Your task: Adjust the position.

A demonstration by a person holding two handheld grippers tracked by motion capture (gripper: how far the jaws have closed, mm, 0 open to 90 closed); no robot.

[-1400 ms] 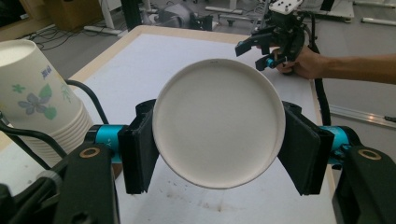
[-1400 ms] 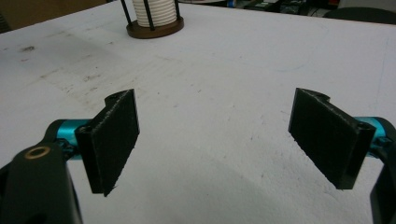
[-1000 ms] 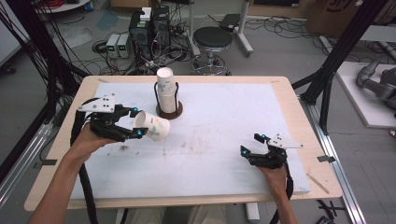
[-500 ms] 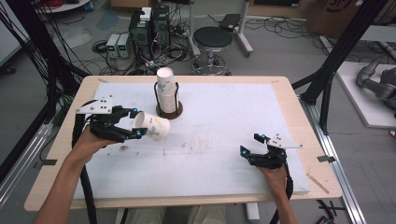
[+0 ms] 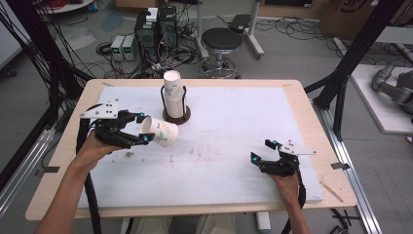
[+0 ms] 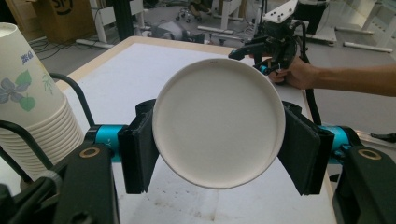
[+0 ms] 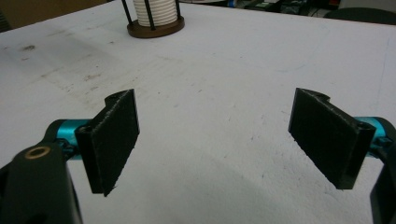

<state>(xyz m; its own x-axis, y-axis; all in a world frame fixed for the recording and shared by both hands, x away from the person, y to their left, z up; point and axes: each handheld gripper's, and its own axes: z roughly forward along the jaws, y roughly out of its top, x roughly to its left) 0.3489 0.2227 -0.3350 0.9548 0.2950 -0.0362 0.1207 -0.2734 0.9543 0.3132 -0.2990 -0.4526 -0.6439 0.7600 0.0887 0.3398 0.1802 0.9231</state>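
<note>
**Cup in left grip, off the stack**

Holding one paper cup (image 5: 160,131) sideways in the left gripper (image 5: 141,129), jaws closed on its walls near the rim, base pointing toward the middle of the table (image 5: 234,112). Seen down the left gripper view: cup (image 6: 218,122) pinched between both pads, round bottom facing the camera, lifted clear of the surface. Looks like a cup taken from the stack (image 5: 173,95) in its wire holder (image 5: 176,116), just beside and behind the held one.

Next, probably: turning the cup upright and setting it down on open tabletop, or passing it across. Calls for a gentle squeeze, since thin paper dents easily.

Right gripper (image 5: 265,151) resting low near the right front of the table, jaws wide apart, nothing between them (image 7: 215,140). Well apart from the cup; no obstacle between. Stack close enough to knock during a swing. Stool (image 5: 221,41) and cables on the floor beyond.
</note>
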